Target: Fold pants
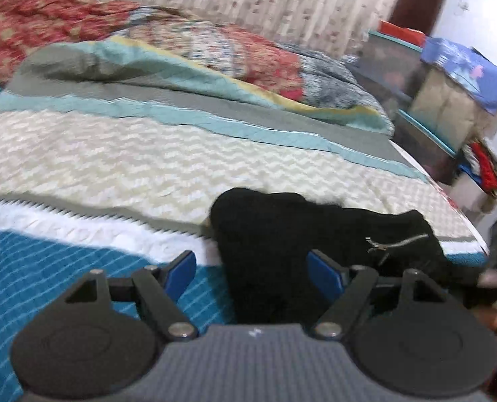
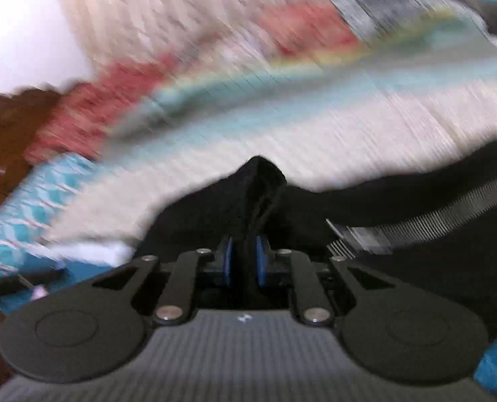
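Black pants (image 1: 282,227) lie bunched on the bed's cream quilt (image 1: 131,160), a silver zipper (image 1: 399,244) showing on their right part. My left gripper (image 1: 253,273) hovers over their near edge, open, with the blue pads (image 1: 181,273) wide apart; dark cloth lies below the gap, and neither pad presses on it. In the blurred right wrist view my right gripper (image 2: 245,261) is shut on a raised fold of the pants (image 2: 262,181), which stands up in a peak between the pads. A grey ribbed band (image 2: 449,211) of the pants runs off to the right.
A heap of red, teal and grey bedding (image 1: 181,53) fills the bed's far side. Stacked boxes and a blue cloth (image 1: 449,93) stand beyond the right edge. A hand (image 1: 496,301) shows at the right border. Brown floor (image 2: 7,134) lies left of the bed.
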Tool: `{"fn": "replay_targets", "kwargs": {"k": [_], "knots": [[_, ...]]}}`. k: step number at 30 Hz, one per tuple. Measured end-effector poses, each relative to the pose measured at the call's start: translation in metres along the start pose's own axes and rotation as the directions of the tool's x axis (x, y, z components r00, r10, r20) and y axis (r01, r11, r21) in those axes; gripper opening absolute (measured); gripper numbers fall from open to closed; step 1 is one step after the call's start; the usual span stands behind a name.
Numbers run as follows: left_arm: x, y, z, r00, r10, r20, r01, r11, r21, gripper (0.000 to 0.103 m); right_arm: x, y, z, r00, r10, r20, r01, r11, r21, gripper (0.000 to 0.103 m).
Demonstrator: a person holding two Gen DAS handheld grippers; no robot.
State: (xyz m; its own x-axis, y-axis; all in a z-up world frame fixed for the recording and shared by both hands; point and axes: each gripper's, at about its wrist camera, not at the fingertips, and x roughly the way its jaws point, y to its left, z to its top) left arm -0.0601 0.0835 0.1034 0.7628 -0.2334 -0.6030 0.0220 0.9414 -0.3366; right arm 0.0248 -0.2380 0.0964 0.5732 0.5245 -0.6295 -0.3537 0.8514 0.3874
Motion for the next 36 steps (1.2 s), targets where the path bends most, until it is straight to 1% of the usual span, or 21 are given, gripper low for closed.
{"fn": "replay_targets", "kwargs": {"k": [1,3,6,8,9,11,14,15,17,18,19,20,22,24,27,29,30,31,32,34,36], "knots": [[0.006,-0.008,0.003,1.0,-0.009,-0.002,0.009,1.0,0.029,0.075,0.005,-0.01,-0.007,0.998,-0.029,-0.048,0.03,0.999,0.038,0.04],[0.014,-0.024,0.007,1.0,-0.028,-0.005,0.028,0.996,0.088,0.075,-0.002,-0.025,-0.012,0.999,-0.009,-0.033,0.012,0.994,0.107,0.043],[0.035,-0.047,0.017,0.998,-0.067,-0.017,0.069,0.986,0.155,0.075,-0.026,-0.022,-0.005,0.997,-0.032,0.065,0.026,0.996,0.089,0.045],[0.053,-0.059,0.02,0.995,-0.096,-0.042,0.102,0.977,0.186,0.074,-0.045,-0.028,-0.002,0.991,-0.015,0.132,0.007,0.998,0.061,0.044],[0.065,-0.064,0.02,0.993,-0.094,-0.064,0.105,0.974,0.199,0.074,-0.052,-0.03,-0.002,0.988,-0.013,0.155,0.005,0.999,0.05,0.044],[0.09,-0.07,0.015,0.99,-0.073,-0.123,0.099,0.971,0.218,0.072,-0.063,-0.037,-0.002,0.976,-0.055,0.208,0.049,0.998,0.036,0.044],[0.131,-0.069,-0.01,0.971,0.019,-0.24,0.046,0.964,0.262,0.077,-0.084,-0.065,-0.002,0.94,-0.18,0.289,0.148,0.981,0.128,0.044],[0.133,-0.064,-0.015,0.973,0.002,-0.23,0.054,0.971,0.235,0.077,-0.092,-0.082,-0.004,0.925,-0.227,0.305,0.178,0.967,0.182,0.045],[0.13,-0.06,-0.013,0.972,-0.019,-0.233,0.065,0.98,0.189,0.077,-0.106,-0.116,-0.009,0.89,-0.328,0.316,0.239,0.927,0.289,0.052],[0.126,-0.059,-0.01,0.971,-0.022,-0.239,0.065,0.983,0.173,0.076,-0.11,-0.131,-0.012,0.874,-0.373,0.312,0.265,0.903,0.338,0.058],[0.121,-0.06,-0.006,0.97,-0.029,-0.241,0.07,0.984,0.162,0.073,-0.114,-0.146,-0.015,0.863,-0.402,0.305,0.275,0.882,0.383,0.064],[0.116,-0.061,-0.002,0.971,-0.037,-0.237,0.076,0.985,0.157,0.072,-0.112,-0.152,-0.019,0.86,-0.416,0.294,0.274,0.865,0.42,0.066],[0.101,-0.06,0.006,0.974,-0.076,-0.213,0.106,0.985,0.135,0.072,-0.111,-0.173,-0.024,0.869,-0.415,0.268,0.253,0.84,0.481,0.066],[0.086,-0.059,0.013,0.979,-0.1,-0.18,0.121,0.986,0.111,0.073,-0.103,-0.177,-0.027,0.879,-0.403,0.256,0.227,0.825,0.517,0.066],[0.07,-0.055,0.021,0.984,-0.104,-0.142,0.115,0.991,0.07,0.073,-0.093,-0.175,-0.03,0.904,-0.352,0.243,0.179,0.827,0.532,0.066],[0.067,-0.048,0.026,0.984,-0.117,-0.136,0.121,0.993,0.018,0.073,-0.085,-0.171,-0.028,0.928,-0.3,0.22,0.151,0.845,0.512,0.058],[0.064,-0.045,0.028,0.983,-0.125,-0.136,0.124,0.992,-0.013,0.073,-0.079,-0.167,-0.028,0.931,-0.305,0.201,0.17,0.85,0.499,0.037],[0.063,-0.041,0.028,0.982,-0.131,-0.135,0.126,0.991,-0.045,0.073,-0.081,-0.161,-0.025,0.932,-0.314,0.181,0.193,0.853,0.485,0.023],[0.06,-0.036,0.028,0.982,-0.137,-0.131,0.127,0.989,-0.076,0.073,-0.083,-0.158,-0.022,0.938,-0.297,0.177,0.18,0.857,0.483,0.022],[0.053,-0.023,0.028,0.982,-0.153,-0.111,0.137,0.98,-0.141,0.073,-0.093,-0.149,-0.016,0.943,-0.25,0.22,0.11,0.857,0.504,0.02],[0.048,-0.01,0.03,0.983,-0.164,-0.087,0.143,0.967,-0.21,0.073,-0.103,-0.128,0.0,0.942,-0.201,0.27,0.058,0.887,0.458,0.019]]}}
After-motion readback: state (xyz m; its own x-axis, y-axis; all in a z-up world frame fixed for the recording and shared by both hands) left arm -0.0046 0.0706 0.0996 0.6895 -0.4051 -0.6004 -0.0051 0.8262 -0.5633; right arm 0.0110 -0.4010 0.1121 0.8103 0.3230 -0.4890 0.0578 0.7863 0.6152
